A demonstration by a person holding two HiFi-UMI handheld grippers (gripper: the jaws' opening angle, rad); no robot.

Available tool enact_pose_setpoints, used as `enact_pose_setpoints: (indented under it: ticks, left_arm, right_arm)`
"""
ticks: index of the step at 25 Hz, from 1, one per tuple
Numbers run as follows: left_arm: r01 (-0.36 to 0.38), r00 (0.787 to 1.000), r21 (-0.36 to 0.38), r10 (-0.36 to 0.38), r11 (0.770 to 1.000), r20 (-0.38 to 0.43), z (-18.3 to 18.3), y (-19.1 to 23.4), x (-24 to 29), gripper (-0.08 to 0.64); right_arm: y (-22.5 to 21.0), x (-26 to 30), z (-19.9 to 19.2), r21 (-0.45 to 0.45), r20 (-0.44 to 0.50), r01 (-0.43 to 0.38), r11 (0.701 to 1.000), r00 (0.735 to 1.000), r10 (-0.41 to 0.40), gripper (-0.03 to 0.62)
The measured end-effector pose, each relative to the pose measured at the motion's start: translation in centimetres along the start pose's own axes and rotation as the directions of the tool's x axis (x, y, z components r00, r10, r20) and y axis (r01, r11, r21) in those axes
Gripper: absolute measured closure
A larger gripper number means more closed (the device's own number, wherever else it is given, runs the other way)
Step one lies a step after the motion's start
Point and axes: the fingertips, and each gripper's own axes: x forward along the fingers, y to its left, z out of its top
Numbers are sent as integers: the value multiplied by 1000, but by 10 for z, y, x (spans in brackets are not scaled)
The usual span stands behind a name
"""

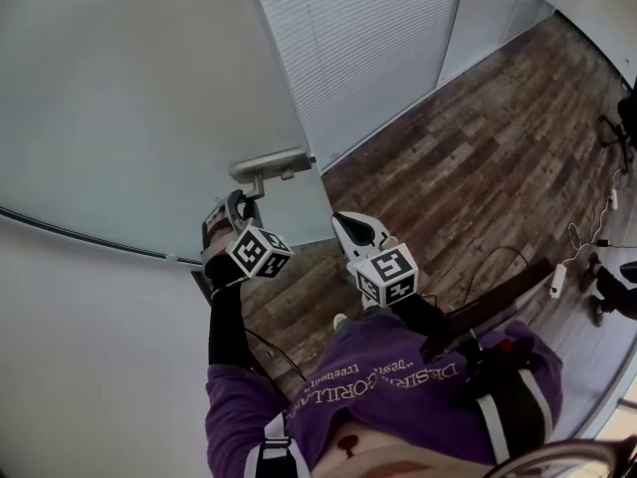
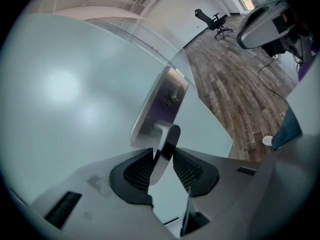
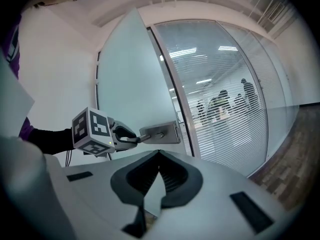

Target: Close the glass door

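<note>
Frosted glass door (image 1: 149, 118) fills the left of my head view, upright, with its free edge toward the wooden floor (image 1: 498, 147). Its lever handle (image 2: 167, 139) sits on a metal plate (image 2: 160, 104) close to that edge. The lever's long axis lies level along the door face, and it points away from the edge. My left gripper (image 1: 237, 210) is pinching the lever between its ribbed pads, which cover the tip. My right gripper (image 1: 350, 229) hangs just beside the left one, clear of the door, its jaws pressed together on nothing. Beyond the door edge stands a glass partition with blinds (image 3: 225, 99). The door's hinge side and top are cut off, and I cannot tell how far the edge stands from its frame.
</note>
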Motion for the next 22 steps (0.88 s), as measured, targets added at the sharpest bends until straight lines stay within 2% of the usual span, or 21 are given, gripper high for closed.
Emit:
enact_pose_setpoints:
  ticks: [6,14,22]
  left_arm:
    - [-12,1000,-12,12,1000,-8,8,7,13,434]
    - [-22,1000,-22,22,1000,-8,11,10,20,434]
    - [-19,1000,-18,20,1000,5,16,13,25,434]
  right_arm:
    - [-7,1,-5,5,-21,-32,999,999,32,601]
    - [-8,6,-10,0,-34,-38,999,999,38,601]
    - [-6,24,3,-11,-16,-21,1000,1000,21,601]
